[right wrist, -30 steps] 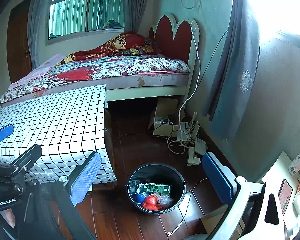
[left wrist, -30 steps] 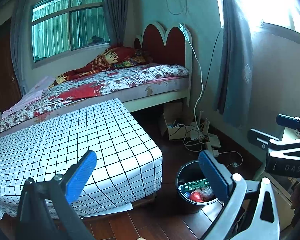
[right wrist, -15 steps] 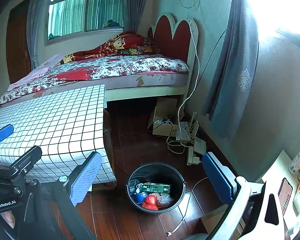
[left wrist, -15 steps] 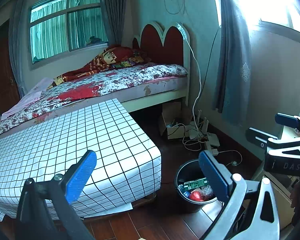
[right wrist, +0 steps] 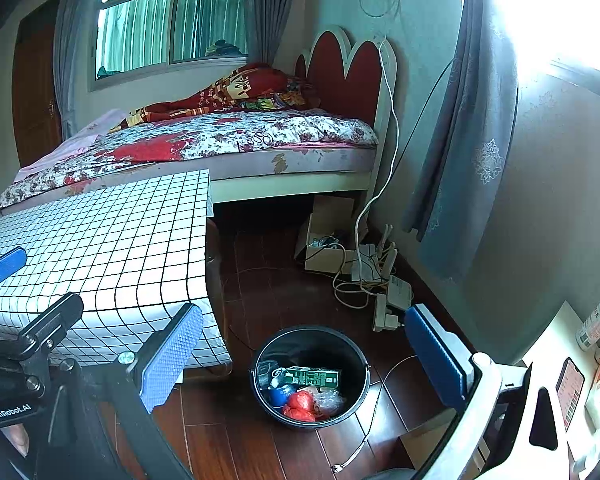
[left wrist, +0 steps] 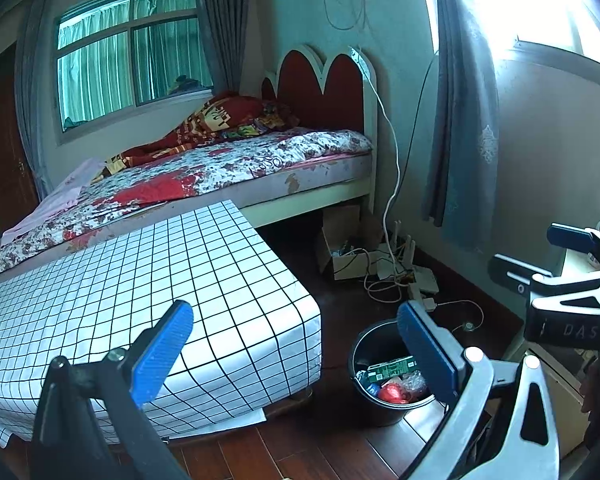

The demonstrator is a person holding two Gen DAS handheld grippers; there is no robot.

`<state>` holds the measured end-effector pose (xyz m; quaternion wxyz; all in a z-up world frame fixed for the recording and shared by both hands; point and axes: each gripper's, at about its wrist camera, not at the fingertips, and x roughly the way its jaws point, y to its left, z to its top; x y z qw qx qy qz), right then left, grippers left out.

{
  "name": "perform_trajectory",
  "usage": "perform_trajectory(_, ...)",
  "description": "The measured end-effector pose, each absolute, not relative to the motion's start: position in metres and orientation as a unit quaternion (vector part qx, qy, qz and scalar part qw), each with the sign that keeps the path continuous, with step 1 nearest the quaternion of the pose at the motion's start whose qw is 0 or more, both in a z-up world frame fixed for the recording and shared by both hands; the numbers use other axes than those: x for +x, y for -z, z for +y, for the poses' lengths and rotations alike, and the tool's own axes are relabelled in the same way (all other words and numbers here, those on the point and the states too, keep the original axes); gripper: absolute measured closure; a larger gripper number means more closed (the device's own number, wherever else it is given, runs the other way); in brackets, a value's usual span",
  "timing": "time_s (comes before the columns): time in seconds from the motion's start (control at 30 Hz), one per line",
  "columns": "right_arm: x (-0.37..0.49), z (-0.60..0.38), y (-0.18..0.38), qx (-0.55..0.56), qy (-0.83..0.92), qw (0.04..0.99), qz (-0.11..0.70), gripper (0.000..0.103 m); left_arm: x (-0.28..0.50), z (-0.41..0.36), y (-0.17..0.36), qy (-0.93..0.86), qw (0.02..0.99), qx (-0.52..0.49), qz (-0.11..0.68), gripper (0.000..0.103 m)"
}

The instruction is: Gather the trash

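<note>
Glossy dark wood floor (right wrist: 292, 292); matt checked cloth (right wrist: 112, 240); black plastic bin (right wrist: 356, 364) w/ crinkly wrappers.

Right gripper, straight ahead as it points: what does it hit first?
Probably bare wood floor between the checkered table and the bin; nothing nearer between the open right gripper fingers. Depth is unclear.
</note>
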<state>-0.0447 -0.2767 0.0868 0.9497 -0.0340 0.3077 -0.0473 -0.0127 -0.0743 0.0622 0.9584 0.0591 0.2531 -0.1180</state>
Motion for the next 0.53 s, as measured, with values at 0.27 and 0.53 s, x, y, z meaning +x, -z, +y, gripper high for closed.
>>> perform_trajectory(0.27,-0.0445,-0.2778,-0.0876,-0.035,0.049,0.949,0.308,0.001,-0.0123,-0.0748,-0.0624,0.115,0.96,0.063,0.246,0.001)
perform_trajectory(0.53,-0.0429,-0.2819,-0.087,-0.033,0.049,0.949,0.31,0.001,-0.012,-0.0754,-0.0629,0.129,0.96,0.064,0.241,0.001)
